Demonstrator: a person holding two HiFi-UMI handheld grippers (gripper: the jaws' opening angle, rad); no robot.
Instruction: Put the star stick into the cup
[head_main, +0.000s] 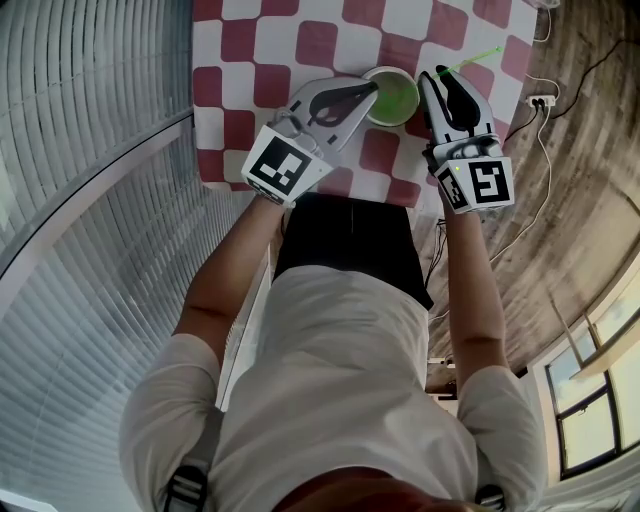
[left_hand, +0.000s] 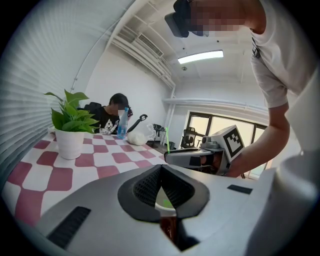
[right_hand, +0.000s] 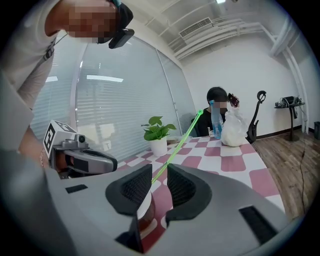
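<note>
Well, both claws are up at the cup (head_main: 395, 100), which stands on the red-and-white checked table (head_main: 300, 45). The left gripper (head_main: 372, 92) comes at the cup from its left side and is pinched shut on the rim. Its own view shows the white lip and the green inside wedged between the two dark pads.

The right gripper (head_main: 435, 76) sits just beside the cup on the opposite side, its jaws standing apart with a clear gap between them. The star stick (head_main: 472, 60), a thin bright-green rod, runs through that gap without being squeezed, and it slants up and away from the cup. Its lower end drops out of sight behind one jaw, close above the cup's rim, so I can't tell whether it is inside the cup.

Farther along the table, well beyond the cup, stand a potted plant (right_hand: 158, 137) in a white pot, a bottle (right_hand: 215, 120) and a white bag (right_hand: 233, 131). A seated person (right_hand: 216, 100) is behind them.
</note>
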